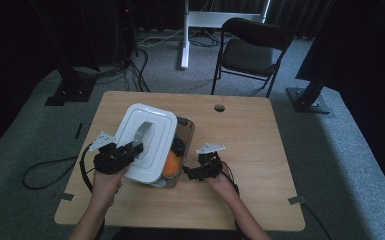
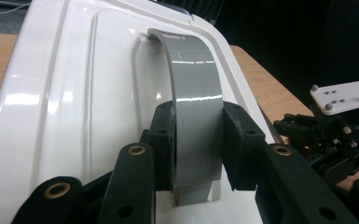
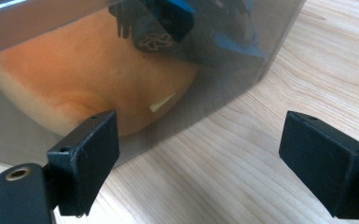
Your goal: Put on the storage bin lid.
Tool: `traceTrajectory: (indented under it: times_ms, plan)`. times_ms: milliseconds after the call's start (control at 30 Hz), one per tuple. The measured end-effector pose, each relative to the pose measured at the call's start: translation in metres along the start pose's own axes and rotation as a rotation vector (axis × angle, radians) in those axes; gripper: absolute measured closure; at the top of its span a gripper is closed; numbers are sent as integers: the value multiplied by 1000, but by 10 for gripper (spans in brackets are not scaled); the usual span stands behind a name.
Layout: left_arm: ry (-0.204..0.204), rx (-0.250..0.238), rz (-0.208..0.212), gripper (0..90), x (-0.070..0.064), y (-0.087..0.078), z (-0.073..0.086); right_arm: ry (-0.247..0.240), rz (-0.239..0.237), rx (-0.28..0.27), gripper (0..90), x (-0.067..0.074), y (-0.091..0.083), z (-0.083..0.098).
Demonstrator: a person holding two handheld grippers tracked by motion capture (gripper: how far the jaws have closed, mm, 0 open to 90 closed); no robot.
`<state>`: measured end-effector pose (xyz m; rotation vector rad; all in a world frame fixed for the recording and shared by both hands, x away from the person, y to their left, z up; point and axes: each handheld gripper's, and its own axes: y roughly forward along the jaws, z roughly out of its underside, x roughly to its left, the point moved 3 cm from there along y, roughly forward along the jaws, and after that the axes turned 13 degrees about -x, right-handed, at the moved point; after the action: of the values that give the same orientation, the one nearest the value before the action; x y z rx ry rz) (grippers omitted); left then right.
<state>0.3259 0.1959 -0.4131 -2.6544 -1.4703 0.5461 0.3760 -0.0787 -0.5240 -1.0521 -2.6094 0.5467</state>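
Left gripper view: your left gripper clamps the lid's grey handle; your right gripper gapes empty beside the box.

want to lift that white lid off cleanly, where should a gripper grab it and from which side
Take the white lid by its grey handle, the arched strap along its middle. Come from the person's end, jaws either side of the strap's width: it stands proud of the flat top, leaving room beneath. The left gripper is shut on it just so. The lid's broad, smooth rim probably offers no such purchase.
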Motion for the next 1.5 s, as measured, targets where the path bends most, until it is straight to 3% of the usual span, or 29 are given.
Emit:
traceTrajectory:
  times_ms: [500,733,900,1133,1500]
  plan:
    - [14,23,49,684,-6,12,-1,-9,14,6,115,11,13,0]
    - [24,40,91,685,-6,18,-3,0,11,-2,114,15,17,-1]
    - [10,58,135,684,-3,23,-4,2,9,-13,114,13,12,-3]
    - [27,73,140,684,2,31,-2,6,19,-26,115,7,3,-5]
    - [-33,113,169,683,16,44,-2,6,29,-20,114,1,-3,-2]
